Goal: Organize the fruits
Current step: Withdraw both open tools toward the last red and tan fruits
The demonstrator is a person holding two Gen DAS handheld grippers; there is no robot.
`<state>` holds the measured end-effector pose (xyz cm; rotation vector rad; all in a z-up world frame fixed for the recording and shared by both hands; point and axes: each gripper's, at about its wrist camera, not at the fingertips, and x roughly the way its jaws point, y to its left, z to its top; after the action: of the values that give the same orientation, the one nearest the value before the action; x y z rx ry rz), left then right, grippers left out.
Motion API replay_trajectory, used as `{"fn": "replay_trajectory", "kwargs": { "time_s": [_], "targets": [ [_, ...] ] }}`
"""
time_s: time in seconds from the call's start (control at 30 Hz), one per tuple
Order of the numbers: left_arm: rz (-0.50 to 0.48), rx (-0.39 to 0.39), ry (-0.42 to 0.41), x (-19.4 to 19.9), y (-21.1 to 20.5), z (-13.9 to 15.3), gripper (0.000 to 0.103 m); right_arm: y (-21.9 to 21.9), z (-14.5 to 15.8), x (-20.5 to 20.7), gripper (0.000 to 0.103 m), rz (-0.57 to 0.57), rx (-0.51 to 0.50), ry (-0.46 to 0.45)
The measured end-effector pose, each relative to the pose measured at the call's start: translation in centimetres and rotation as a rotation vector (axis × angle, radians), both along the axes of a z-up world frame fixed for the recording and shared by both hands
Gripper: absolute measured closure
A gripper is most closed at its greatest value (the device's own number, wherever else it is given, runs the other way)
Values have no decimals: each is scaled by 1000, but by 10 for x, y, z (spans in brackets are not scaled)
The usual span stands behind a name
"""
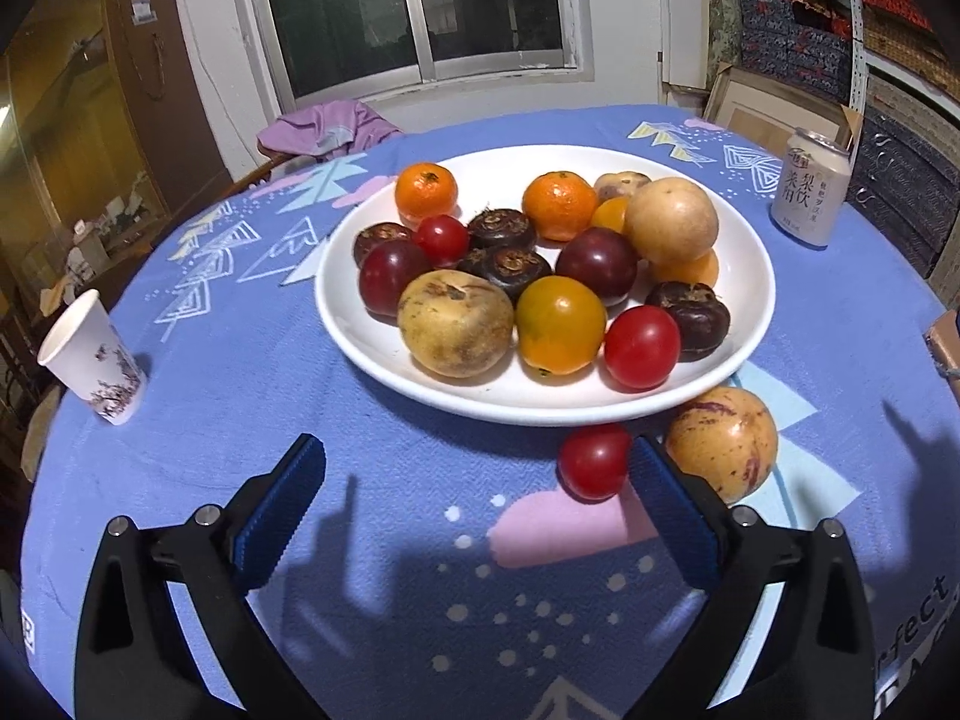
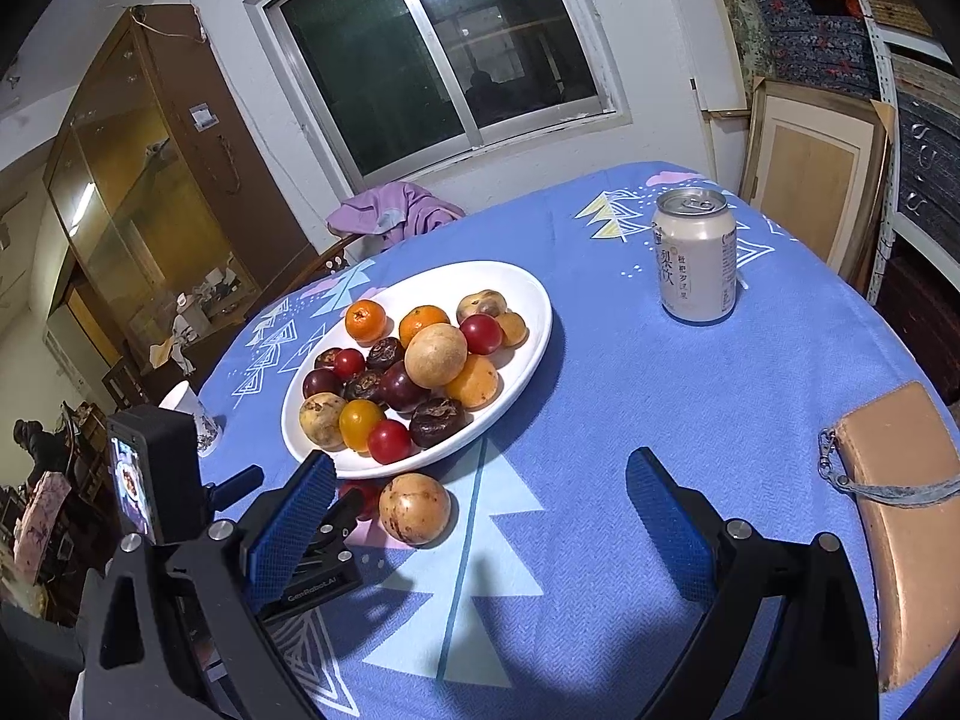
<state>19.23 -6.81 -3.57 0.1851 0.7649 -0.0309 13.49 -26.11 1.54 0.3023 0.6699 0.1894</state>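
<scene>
A white plate (image 1: pixel 744 276) holds several fruits: oranges, red and yellow tomatoes, dark plums, water chestnuts and tan round fruits; it also shows in the right wrist view (image 2: pixel 528 300). On the cloth just in front of the plate lie a red tomato (image 1: pixel 594 461) and a tan speckled fruit (image 1: pixel 723 443) (image 2: pixel 414 509). My left gripper (image 1: pixel 477 480) is open, low over the cloth, and its right finger (image 1: pixel 666 498) is next to the loose tomato. My right gripper (image 2: pixel 480 498) is open and empty, to the right of the speckled fruit.
A drink can (image 1: pixel 810 189) (image 2: pixel 696 255) stands at the back right. A paper cup (image 1: pixel 96 354) stands at the left. A tan pouch with a strap (image 2: pixel 900 516) lies at the right edge. A chair with a purple garment (image 1: pixel 330 129) is behind the table.
</scene>
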Motion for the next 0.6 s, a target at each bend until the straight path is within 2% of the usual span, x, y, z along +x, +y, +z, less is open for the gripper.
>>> {"fn": "replay_trajectory", "kwargs": {
  "time_s": [0.1,0.3,0.6],
  "targets": [
    [10,16,-17,-5,5,2,4,1,0,-1,5,3,-4,-1],
    [11,-5,-14,-7,11,3,4,3,0,0,5,5,-9,-1],
    [-46,-80,78,16,3,-8,4,8,-4,2,5,14,-30,15]
  ]
}}
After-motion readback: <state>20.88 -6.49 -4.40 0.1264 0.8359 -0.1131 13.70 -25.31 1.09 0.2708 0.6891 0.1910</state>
